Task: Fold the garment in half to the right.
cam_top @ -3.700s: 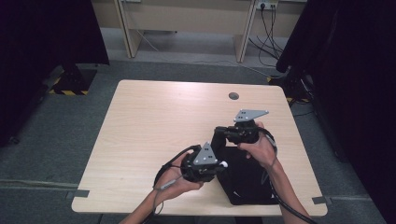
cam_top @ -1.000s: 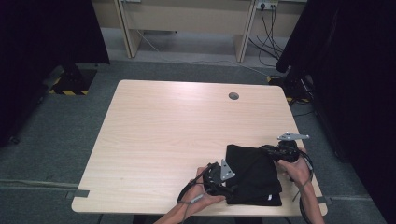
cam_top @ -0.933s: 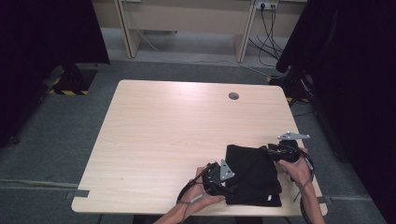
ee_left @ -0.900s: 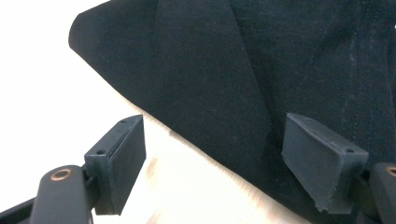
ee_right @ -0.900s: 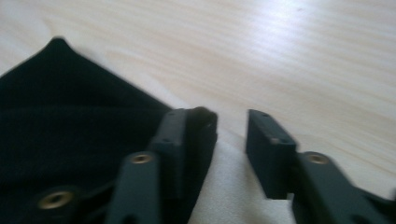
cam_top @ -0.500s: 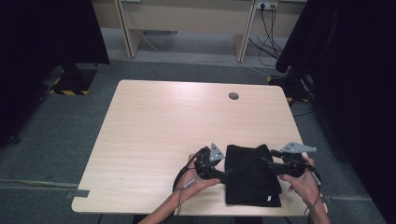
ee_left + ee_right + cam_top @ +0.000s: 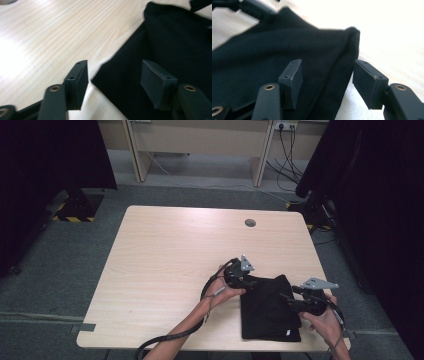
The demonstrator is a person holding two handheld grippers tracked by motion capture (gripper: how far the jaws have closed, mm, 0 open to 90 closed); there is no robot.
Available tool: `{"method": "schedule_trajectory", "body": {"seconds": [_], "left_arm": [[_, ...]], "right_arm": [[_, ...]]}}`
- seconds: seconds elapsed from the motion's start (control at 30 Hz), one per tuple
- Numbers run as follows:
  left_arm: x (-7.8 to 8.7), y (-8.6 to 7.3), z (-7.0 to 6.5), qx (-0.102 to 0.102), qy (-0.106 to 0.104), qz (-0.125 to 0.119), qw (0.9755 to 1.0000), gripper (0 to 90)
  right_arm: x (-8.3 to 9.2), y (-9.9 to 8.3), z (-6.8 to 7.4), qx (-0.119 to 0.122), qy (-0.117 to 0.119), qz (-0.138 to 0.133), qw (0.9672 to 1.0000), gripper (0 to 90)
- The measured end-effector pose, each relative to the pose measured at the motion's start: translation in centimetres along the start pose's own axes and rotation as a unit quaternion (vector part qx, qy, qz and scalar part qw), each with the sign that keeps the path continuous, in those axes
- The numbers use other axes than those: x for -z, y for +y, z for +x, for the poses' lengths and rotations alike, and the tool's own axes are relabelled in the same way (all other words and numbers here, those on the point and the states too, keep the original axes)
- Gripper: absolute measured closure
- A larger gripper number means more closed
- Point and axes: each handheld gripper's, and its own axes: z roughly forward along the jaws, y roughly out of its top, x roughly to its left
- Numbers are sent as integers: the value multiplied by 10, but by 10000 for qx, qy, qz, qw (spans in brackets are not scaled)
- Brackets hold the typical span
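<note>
Two grippers work at one black cloth [image 7: 269, 307], which lies folded flat on the table [image 7: 165, 255], in the near right part of the top. Its near edge runs just inside the table's near edge; its right side stops short of the table's right edge, leaving a strip of bare wood there.

Left gripper [image 7: 248, 281]: at the cloth's far left corner. Jaws apart and just been closing; in the left gripper view [image 7: 113, 82] the cloth's corner lies below the gap, one jaw over wood and the other over fabric, neither pad pressing on it.

Right gripper [image 7: 290, 299]: at the cloth's right side, well apart from the left one. Jaws apart and just been opening; in the right gripper view [image 7: 325, 82] a folded hem of the cloth [image 7: 287, 50] runs up between the jaws without being pinched.

Open room: the whole left half and the far part of the table are bare wood, apart from a small round cable port [image 7: 250, 223] near the far edge. Cables trail off the near edge from both grippers. Dark curtains stand to the left and right of the table, and grey floor surrounds it
</note>
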Motion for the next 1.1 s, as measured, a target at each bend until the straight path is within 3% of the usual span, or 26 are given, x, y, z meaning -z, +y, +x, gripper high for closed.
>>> {"method": "schedule_trajectory", "body": {"seconds": [0.07, 0.17, 0.3, 0.33, 0.43, 0.5, 0.57, 0.6, 0.7, 0.83, 0.97, 1.1], "left_arm": [[-7, -2, 6, -150, -171, 39, 9997, 492], [-10, -4, 15, -74, -331, -15, 9994, 652], [-5, -3, 13, -316, -263, 77, 9991, 807], [-3, -3, 14, -263, -260, 82, 9993, 826], [6, -5, 21, -178, -147, 43, 9997, 846], [11, -9, 29, 41, -103, -84, 9999, 846], [13, -13, 36, 335, -260, -241, 9988, 843], [13, -15, 37, 384, -292, -237, 9986, 840], [11, -16, 34, 347, -260, -186, 9989, 835], [9, -17, 35, 362, -240, -156, 9989, 830], [14, -15, 37, 363, -201, -215, 9989, 831], [23, -13, 41, 424, -115, -323, 9985, 842]], "right_arm": [[-3, -3, -1, -41, 16, 36, 10000, 417], [-4, -6, -4, -102, 23, 67, 9999, 418], [-5, -8, -4, -113, 23, 88, 9999, 427], [-5, -8, -4, -107, 25, 104, 9999, 430], [-6, -10, -3, -131, 37, 118, 9998, 434], [-7, -11, -2, -128, 30, 154, 9998, 435], [-7, -12, 0, -152, 70, 162, 9997, 435], [-8, -12, 1, -139, 69, 171, 9997, 435], [-7, -6, 3, -98, 23, 179, 9998, 435], [-2, 11, 10, 145, -160, -46, 9998, 472], [-9, 14, 19, 488, -24, 183, 9986, 543], [-12, 7, 21, 514, -78, 423, 9978, 557]]}}
